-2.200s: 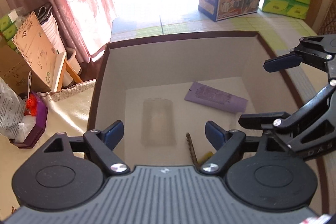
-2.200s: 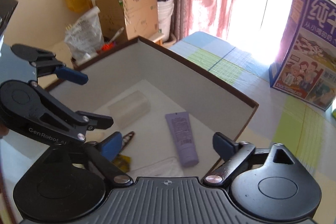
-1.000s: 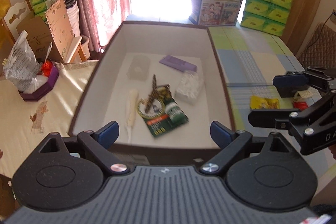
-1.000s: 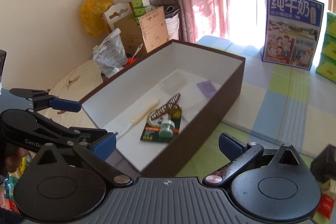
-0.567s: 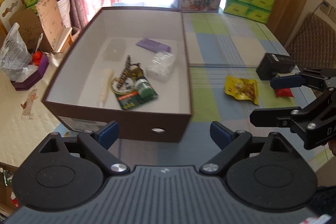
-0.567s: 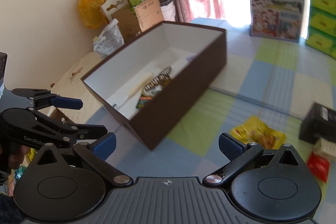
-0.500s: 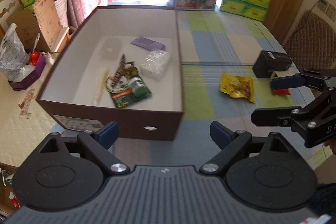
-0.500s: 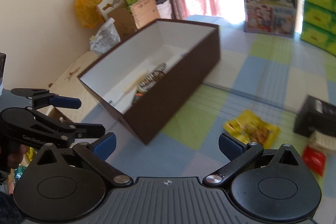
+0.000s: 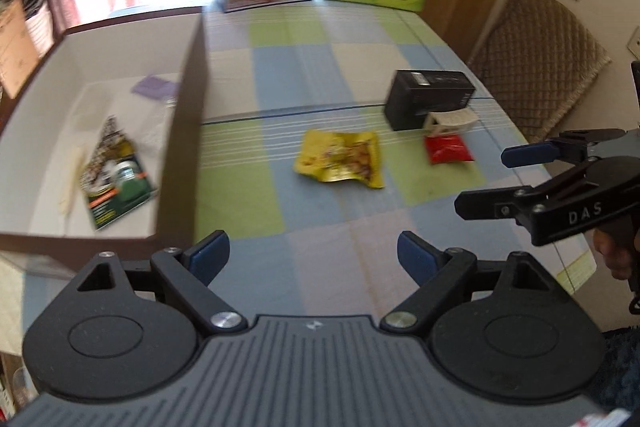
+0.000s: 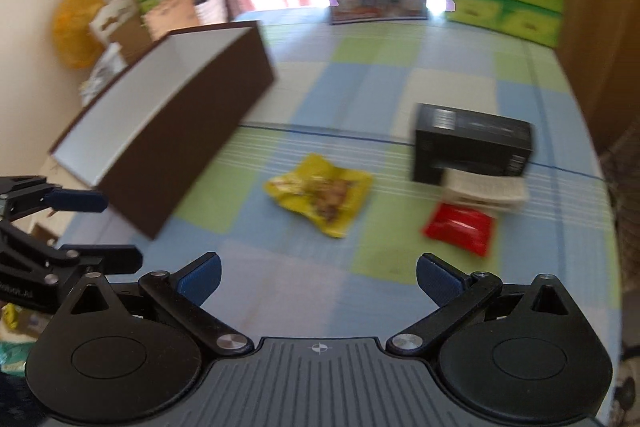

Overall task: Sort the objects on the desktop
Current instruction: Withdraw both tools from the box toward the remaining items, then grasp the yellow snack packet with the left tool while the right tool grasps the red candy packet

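Here, left gripper [image 9: 312,257] closing — empty, tilted down

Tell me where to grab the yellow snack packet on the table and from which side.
Take the yellow snack packet by its crinkled near edge, coming from above at a slant: it lies flat and apart from the other things, so only an edge gives the right gripper purchase.

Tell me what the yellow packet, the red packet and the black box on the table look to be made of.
Yellow packet: likely glossy plastic or foil film; it is crinkled and catches light. Red packet: similar shiny film, smooth and slightly puffed. Black box: probably printed cardboard with a matte-to-satin finish; it has sharp folded edges and a white label on its end. Motion blur hides finer texture.
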Available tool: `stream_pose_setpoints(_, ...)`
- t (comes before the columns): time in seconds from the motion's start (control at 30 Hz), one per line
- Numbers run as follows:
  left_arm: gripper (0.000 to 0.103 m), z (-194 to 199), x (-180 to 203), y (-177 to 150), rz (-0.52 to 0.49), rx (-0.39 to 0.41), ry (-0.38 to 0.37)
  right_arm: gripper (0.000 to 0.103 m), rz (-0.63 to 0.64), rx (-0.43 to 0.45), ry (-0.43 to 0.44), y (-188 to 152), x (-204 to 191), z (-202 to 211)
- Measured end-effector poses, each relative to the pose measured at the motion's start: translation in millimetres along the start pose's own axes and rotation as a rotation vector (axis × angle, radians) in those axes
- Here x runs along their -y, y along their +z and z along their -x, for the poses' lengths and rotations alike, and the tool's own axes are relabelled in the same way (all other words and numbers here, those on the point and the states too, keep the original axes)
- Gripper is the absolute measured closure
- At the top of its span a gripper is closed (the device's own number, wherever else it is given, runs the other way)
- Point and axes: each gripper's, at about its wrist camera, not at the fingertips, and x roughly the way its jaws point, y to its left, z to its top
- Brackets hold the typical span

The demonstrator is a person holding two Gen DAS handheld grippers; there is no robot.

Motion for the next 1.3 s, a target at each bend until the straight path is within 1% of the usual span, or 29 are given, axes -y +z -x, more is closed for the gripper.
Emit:
stream_pose_setpoints(0.17, 0.015, -31.9, 20.8, 13.7, -0.033, -0.007, -0.039, 0.002, -0.057, 0.003, -0.074, -0.1, 34.7, -1.4)
stream_pose_setpoints(0.2, 0.015, -40.6, 25.0, 17.2, -0.049, -0.021, -0.037, 0.002, -0.067, -0.001, -0.093, -0.9, 42.6, -2.9)
stream_pose_setpoints(0.33, 0.015, -75.1, 36.8, 29.9, -0.103, -0.032, -0.036, 0.002, -0.124, -0.019, -0.143, -5.5, 72.8, -10.6)
stream_pose_setpoints(0.5, 0.015, -118.9, 42.5, 44.2, -0.125, -0.038, -0.024, 0.002, -0.211, -0.049, -0.181, -12.5, 106.6, -16.9)
stream_pose_setpoints(0.67, 0.015, -162.2, 44.4, 59.4, -0.146, -0.053, -0.020, 0.002, -0.257, -0.055, -0.188, -14.7, 124.8, -22.6)
stream_pose_setpoints(0.87, 0.014, -199.8, 44.3, 68.0, -0.190, -0.061, -0.007, 0.002, -0.283, -0.041, -0.184, -10.9, 137.8, -30.0)
stream_pose_setpoints(1.03, 0.014, -214.4, 40.3, 66.7, -0.188, -0.071, -0.013, 0.002, -0.290, -0.040, -0.169, -6.0, 141.8, -42.3)
stream_pose_setpoints(1.13, 0.015, -222.6, 38.5, 65.0, -0.160, -0.089, -0.007, 0.002, -0.291, -0.039, -0.153, -3.8, 142.0, -47.6)
stream_pose_setpoints(1.2, 0.015, -223.2, 36.4, 63.2, -0.149, -0.082, -0.008, 0.002, -0.283, -0.036, -0.144, -2.3, 141.1, -50.6)
stream_pose_setpoints(1.23, 0.018, -222.8, 35.3, 62.1, -0.147, -0.077, -0.013, 0.002, -0.279, -0.034, -0.140, -1.8, 140.3, -52.2)
stream_pose_setpoints(1.27, 0.023, -221.7, 34.7, 60.7, -0.152, -0.066, -0.019, 0.002, -0.276, -0.033, -0.133, -1.0, 139.7, -53.9)
stream_pose_setpoints(1.3, 0.026, -220.6, 34.8, 59.7, -0.164, -0.057, -0.028, 0.002, -0.274, -0.032, -0.125, -0.5, 139.1, -55.9)
